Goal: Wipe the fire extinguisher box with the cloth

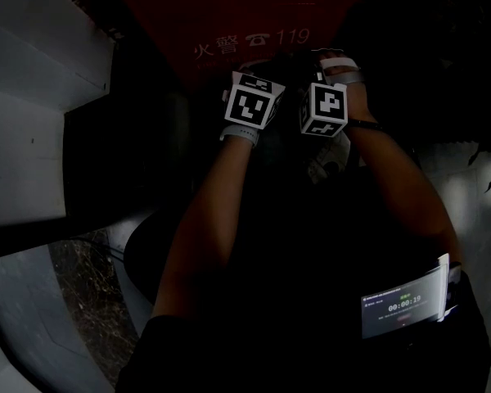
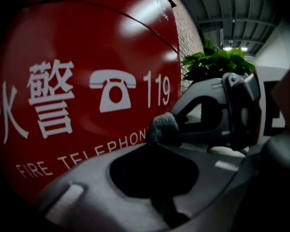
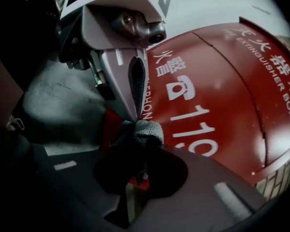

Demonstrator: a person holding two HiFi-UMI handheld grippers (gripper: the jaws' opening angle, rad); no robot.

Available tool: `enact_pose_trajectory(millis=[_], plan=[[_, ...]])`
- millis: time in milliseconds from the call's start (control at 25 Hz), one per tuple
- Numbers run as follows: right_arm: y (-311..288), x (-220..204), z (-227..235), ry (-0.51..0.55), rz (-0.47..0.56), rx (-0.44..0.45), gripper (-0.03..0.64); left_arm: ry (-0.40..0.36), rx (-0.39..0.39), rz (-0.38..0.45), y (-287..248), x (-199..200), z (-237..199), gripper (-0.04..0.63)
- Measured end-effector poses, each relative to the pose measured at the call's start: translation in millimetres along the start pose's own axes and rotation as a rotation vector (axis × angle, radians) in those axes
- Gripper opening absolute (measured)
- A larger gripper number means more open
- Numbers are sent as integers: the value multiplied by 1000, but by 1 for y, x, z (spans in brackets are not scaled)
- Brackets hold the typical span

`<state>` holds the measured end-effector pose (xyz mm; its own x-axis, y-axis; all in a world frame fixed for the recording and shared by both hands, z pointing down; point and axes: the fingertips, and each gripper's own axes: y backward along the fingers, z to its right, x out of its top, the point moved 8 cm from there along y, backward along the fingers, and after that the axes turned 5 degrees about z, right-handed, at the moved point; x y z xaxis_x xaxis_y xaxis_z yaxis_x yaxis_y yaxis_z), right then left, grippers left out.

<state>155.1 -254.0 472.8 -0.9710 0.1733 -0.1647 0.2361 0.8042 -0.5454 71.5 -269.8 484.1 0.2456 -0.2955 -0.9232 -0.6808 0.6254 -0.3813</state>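
Head view: lit screen (image 1: 401,305), nearest, at near right. Left gripper view: left claw (image 2: 153,141), narrowed shut on a wad of grey cloth (image 2: 163,128). Right gripper view: right claw (image 3: 141,138), pinching the same wad, tips meeting the left claw's. Red fire extinguisher box (image 2: 87,47), just behind the cloth; contact not discernible. Green plant (image 2: 215,64), far right.

"火警 119" on fire extinguisher box (image 2: 87,37)
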Motion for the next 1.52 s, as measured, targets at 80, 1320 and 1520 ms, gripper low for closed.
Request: enact_pose_trajectory(millis=[80, 1320, 1520], plan=[[-6, -1, -7, 4, -5, 29, 34, -17, -3, -27, -6, -10, -1, 3], [112, -8, 111, -39, 90, -233, 35, 4, -48, 246, 70, 113, 34, 3], [180, 3, 193, 27, 128, -490, 35, -45, -63, 420, 102, 201, 58, 3]])
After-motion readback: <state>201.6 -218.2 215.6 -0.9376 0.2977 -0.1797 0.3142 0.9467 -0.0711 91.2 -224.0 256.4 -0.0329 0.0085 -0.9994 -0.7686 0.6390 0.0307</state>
